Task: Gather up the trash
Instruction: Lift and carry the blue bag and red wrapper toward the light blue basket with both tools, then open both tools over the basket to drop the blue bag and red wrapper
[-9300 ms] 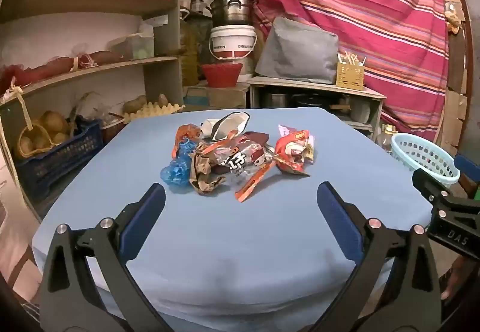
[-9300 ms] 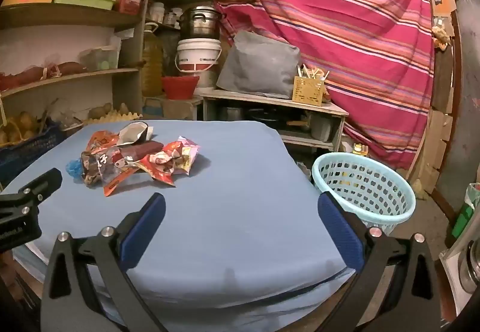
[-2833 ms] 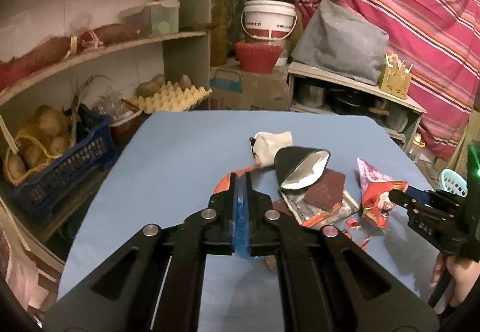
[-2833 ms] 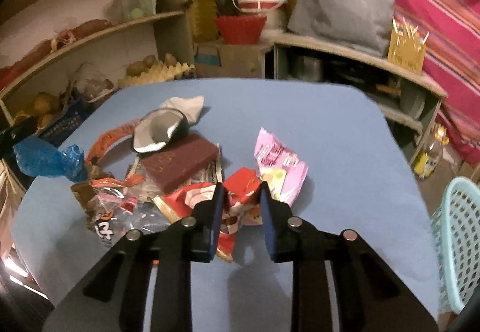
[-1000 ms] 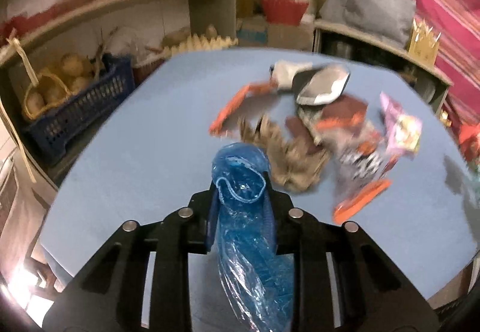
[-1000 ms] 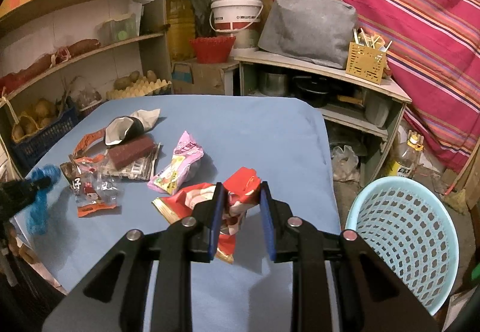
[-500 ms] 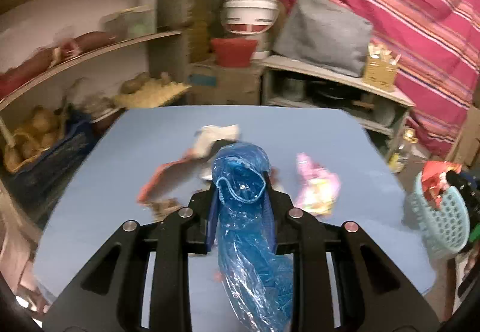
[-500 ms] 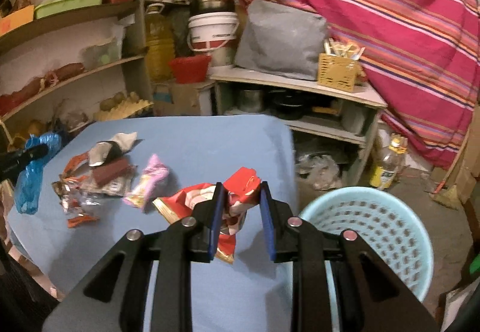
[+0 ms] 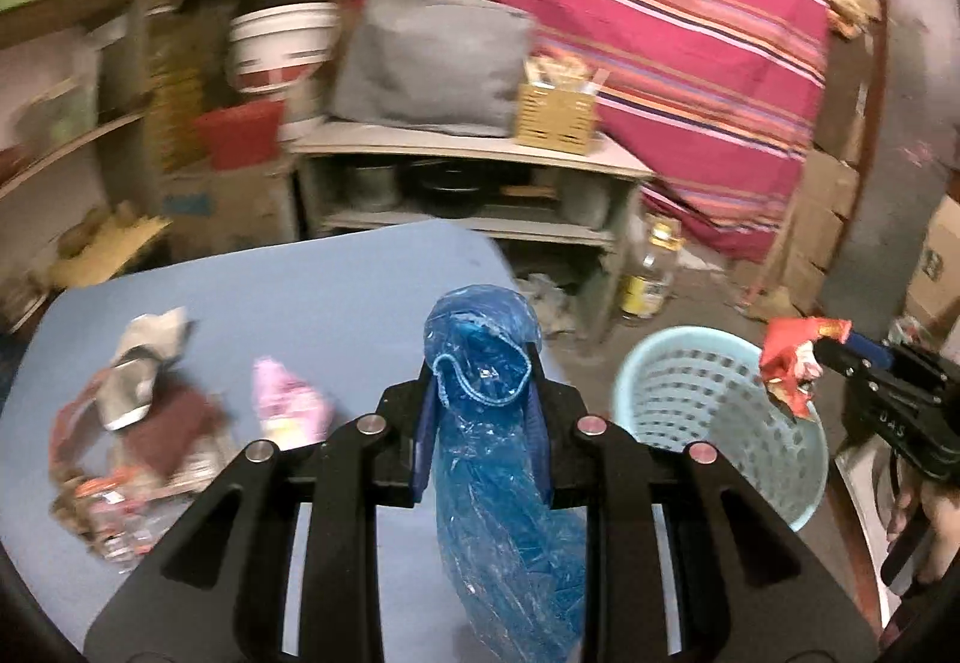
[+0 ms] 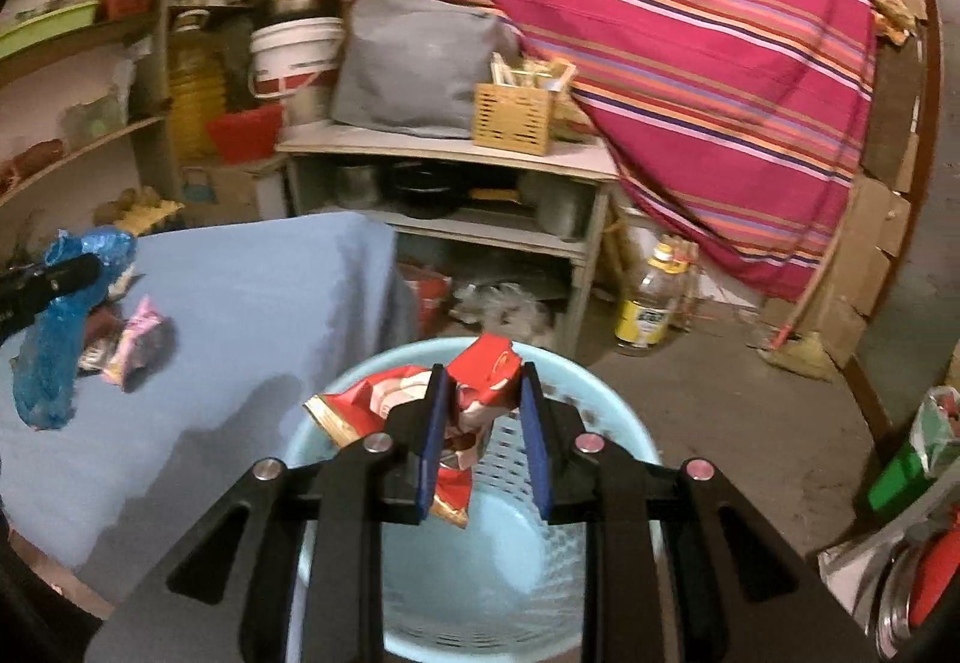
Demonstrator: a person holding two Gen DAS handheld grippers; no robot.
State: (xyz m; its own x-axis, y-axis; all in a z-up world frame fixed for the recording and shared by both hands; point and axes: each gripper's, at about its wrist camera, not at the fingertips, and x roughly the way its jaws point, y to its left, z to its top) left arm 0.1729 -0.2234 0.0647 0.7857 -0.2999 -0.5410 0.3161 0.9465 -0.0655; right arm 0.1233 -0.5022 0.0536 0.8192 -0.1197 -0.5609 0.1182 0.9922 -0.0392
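Delivery step. Right gripper (image 10: pixel 480 423) pinches a red wrapper (image 10: pixel 480 381) above the basket (image 10: pixel 624 483); left gripper (image 9: pixel 480 423) pinches a blue bag (image 9: pixel 498 459) over the bench (image 9: pixel 300 291). Next: release the wrapper inside the rim.

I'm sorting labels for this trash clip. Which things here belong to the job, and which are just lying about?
Part of the job:
- blue plastic bag in the left gripper
- red wrapper in the right gripper
- light blue basket
- pink wrapper and wrapper pile on the table

Just lying about:
- white bucket
- grey bag
- yellow-labelled bottle
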